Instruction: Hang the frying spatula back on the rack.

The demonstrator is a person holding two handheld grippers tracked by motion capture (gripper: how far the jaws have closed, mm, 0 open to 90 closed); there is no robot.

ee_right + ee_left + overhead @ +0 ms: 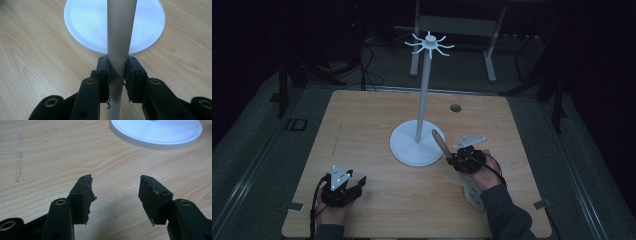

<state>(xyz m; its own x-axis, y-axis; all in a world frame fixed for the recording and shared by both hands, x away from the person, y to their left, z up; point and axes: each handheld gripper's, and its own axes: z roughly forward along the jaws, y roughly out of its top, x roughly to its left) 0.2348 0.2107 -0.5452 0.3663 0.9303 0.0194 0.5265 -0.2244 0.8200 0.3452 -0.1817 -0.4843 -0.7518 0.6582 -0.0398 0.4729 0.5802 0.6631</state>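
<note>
**Right jaws clamped on a pale handle, left jaws spread and empty**

From the high view, your left gripper [343,187] sits low at the near left of the wooden worktop [362,125], jaws parted with nothing between them. Your right gripper [460,161] is just beside the round base of the white stand [421,117], which rises from mid-worktop to a crown of curved hooks. A slim utensil [440,142] angles up from your right gripper, its brownish tip lying over the base's rim.

In the left gripper view, the left gripper [115,195] has its jaws wide apart over bare wood, their pads ragged at the edges. The stand base [160,132] lies ahead to the right, well apart from them.

In the right gripper view, the right gripper [117,75] has its jaws closed tight on both sides of a pale round handle [121,32], which runs straight up across the stand base [85,25] behind it.
</note>
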